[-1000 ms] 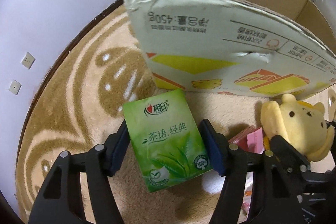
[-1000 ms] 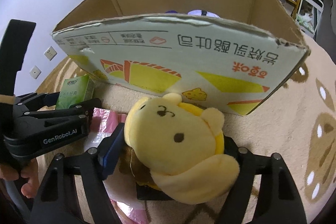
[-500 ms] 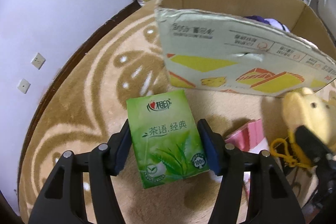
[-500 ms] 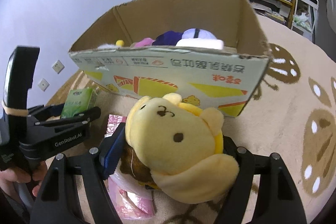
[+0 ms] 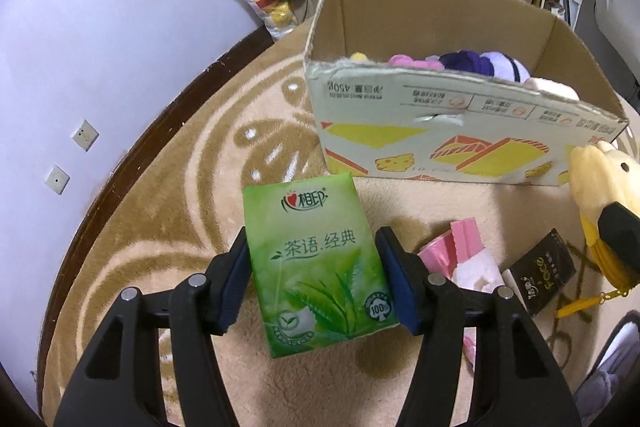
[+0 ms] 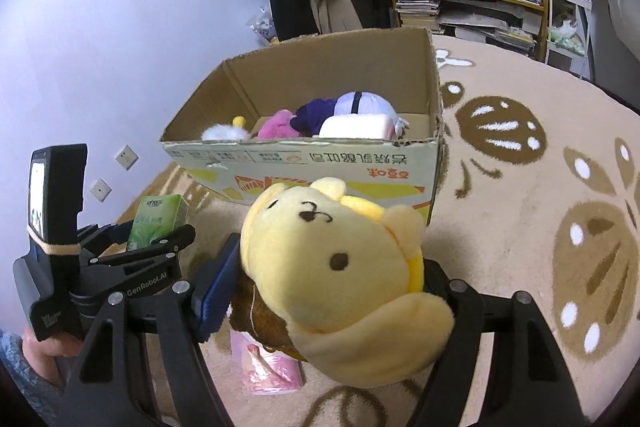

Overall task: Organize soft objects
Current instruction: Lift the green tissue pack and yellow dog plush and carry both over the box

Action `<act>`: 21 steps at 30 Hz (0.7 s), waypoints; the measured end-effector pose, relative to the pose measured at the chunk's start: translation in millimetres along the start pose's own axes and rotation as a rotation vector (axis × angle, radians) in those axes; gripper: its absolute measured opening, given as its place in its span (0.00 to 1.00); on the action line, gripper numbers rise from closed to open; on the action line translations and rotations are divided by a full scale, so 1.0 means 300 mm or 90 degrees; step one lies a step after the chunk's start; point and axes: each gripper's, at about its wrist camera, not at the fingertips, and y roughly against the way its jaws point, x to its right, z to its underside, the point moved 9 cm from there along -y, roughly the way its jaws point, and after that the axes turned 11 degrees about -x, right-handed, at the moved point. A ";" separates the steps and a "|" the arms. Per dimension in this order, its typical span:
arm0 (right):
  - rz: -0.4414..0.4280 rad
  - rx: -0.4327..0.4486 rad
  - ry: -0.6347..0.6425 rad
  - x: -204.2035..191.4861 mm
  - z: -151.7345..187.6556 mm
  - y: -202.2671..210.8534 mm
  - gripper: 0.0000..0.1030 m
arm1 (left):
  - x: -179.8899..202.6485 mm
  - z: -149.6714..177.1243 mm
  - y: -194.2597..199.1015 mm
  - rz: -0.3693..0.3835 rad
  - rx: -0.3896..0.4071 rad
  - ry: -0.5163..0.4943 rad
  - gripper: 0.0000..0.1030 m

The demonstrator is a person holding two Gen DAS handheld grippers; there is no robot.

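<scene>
The left gripper (image 5: 316, 281) pinches a green tissue pack (image 5: 316, 267) between its blue pads, lifted clear of the beige patterned carpet (image 5: 192, 227). The right gripper (image 6: 332, 287) has a yellow plush bear (image 6: 340, 267) between its jaws, which are closing on it and press its sides. Both are held in front of an open cardboard box (image 6: 320, 159), which already contains purple, pink and white soft toys. On the carpet below lie a pink plastic packet (image 5: 460, 251) and a black sachet (image 5: 540, 273).
</scene>
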 end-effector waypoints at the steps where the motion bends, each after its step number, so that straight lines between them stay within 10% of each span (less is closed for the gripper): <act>1: 0.000 0.001 0.001 0.000 -0.008 0.004 0.76 | -0.004 -0.001 0.010 -0.001 0.005 0.003 0.58; 21: 0.017 0.073 0.042 -0.047 -0.069 0.169 0.76 | 0.004 -0.077 0.278 -0.047 0.152 -0.049 0.58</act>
